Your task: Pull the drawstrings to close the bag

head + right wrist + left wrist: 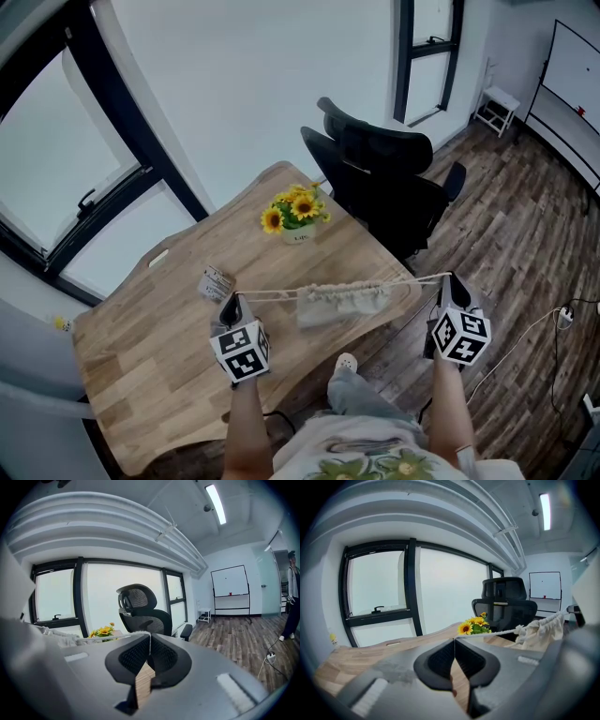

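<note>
A small beige cloth bag (343, 303) hangs in the air over the table's near edge, its mouth gathered tight on a white drawstring (281, 293) pulled taut on both sides. My left gripper (232, 298) is shut on the left end of the drawstring (487, 634), and the bag (543, 630) shows to its right. My right gripper (453, 277) is shut on the right end of the drawstring (112, 640), which runs left from its pads to the bag (51, 637). The two grippers are spread far apart at about the same height.
A wooden table (159, 356) carries a pot of sunflowers (296, 214) and a small printed can (215, 283). A black office chair (384, 178) stands at the far side. Windows are to the left, wood floor with a white cable (525, 337) to the right.
</note>
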The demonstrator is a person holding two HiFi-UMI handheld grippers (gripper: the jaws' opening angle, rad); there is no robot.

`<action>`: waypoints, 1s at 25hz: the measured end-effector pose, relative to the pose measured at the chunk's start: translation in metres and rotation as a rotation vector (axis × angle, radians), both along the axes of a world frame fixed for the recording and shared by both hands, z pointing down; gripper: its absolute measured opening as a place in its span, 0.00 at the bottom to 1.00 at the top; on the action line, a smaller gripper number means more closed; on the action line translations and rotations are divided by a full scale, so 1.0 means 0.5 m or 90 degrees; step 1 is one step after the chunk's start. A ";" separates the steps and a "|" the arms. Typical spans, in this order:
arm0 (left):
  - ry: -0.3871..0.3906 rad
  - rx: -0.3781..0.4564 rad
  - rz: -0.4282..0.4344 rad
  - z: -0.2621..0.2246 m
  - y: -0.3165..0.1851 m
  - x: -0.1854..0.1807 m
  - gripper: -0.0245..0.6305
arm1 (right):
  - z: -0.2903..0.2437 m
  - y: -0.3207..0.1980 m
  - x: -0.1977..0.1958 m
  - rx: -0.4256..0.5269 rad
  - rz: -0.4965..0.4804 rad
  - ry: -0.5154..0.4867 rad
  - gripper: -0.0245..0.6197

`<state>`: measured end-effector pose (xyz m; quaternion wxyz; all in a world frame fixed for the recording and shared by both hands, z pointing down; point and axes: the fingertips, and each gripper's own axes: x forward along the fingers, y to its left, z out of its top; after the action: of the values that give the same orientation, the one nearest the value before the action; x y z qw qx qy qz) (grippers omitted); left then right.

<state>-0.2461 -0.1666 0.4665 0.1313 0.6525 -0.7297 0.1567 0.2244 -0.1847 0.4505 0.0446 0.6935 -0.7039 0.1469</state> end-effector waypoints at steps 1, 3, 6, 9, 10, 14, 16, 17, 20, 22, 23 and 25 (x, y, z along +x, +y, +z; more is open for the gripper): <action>-0.002 0.001 0.000 -0.001 0.001 -0.001 0.05 | -0.001 0.000 0.002 0.001 0.001 -0.002 0.05; -0.008 0.003 -0.001 -0.002 0.002 -0.004 0.06 | -0.001 0.000 0.007 0.001 0.003 -0.004 0.05; -0.013 0.003 -0.004 -0.004 0.001 -0.009 0.06 | -0.001 -0.002 0.008 0.000 0.002 -0.006 0.05; -0.006 0.002 -0.009 -0.001 0.002 -0.015 0.06 | 0.002 -0.001 0.012 0.000 0.004 -0.008 0.05; -0.005 0.002 -0.010 0.000 0.003 -0.018 0.06 | 0.003 0.000 0.015 0.000 0.006 -0.010 0.05; 0.007 0.000 -0.021 0.004 0.009 -0.038 0.06 | 0.003 0.001 0.037 0.004 0.020 -0.020 0.05; 0.013 0.000 -0.023 0.005 0.010 -0.044 0.06 | 0.003 0.001 0.052 0.005 0.029 -0.036 0.05; 0.014 0.000 -0.023 0.005 0.010 -0.046 0.07 | 0.005 0.000 0.056 0.005 0.032 -0.044 0.05; 0.016 0.004 -0.026 0.002 0.013 -0.047 0.07 | 0.008 0.004 0.050 0.001 0.030 -0.043 0.05; 0.015 0.007 -0.021 -0.003 0.014 -0.041 0.06 | 0.007 0.008 0.048 0.002 0.027 -0.033 0.05; 0.014 0.009 -0.019 -0.005 0.013 -0.038 0.06 | 0.008 0.010 0.049 0.003 0.025 -0.036 0.05; 0.017 0.012 -0.019 -0.005 0.013 -0.036 0.06 | 0.013 0.015 0.047 0.004 0.019 -0.059 0.05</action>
<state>-0.2641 -0.1602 0.4637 0.1373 0.6449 -0.7389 0.1389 0.2477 -0.1772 0.4572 0.0077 0.6962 -0.6955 0.1773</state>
